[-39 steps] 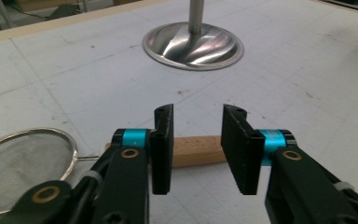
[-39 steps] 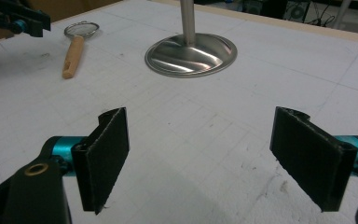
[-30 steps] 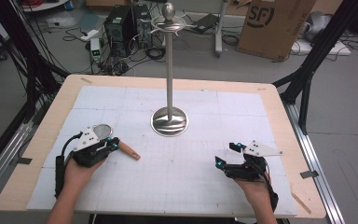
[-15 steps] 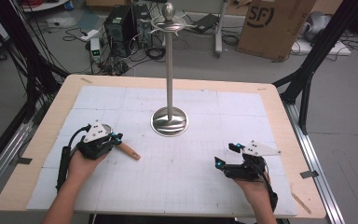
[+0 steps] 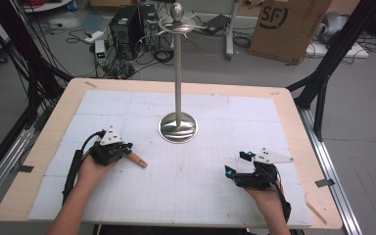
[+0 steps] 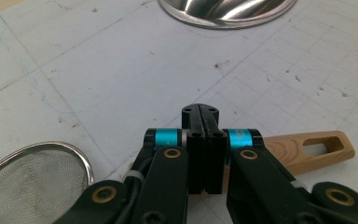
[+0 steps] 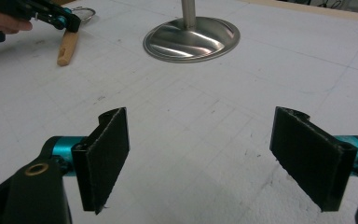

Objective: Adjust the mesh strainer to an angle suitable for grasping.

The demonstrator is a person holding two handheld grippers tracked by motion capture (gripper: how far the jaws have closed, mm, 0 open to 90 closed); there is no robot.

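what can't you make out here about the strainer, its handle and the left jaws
- Round wire-mesh strainer: left gripper view, cut off by the bottom and left edges.
- Wooden handle with a slot: left gripper view, its middle hidden beneath the left gripper, so whether the shut jaws pinch it is unclear.
- High view: the left gripper covers the strainer end; handle tip small.
- Right gripper: open, empty.

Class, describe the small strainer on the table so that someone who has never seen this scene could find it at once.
Start at the tall metal stand with its round base in the middle of the white mat. Look toward the left hand-held gripper, whose jaws are shut over the strainer. It is the only thing with a round wire-mesh bowl and a pale wooden handle with a slot at its end.
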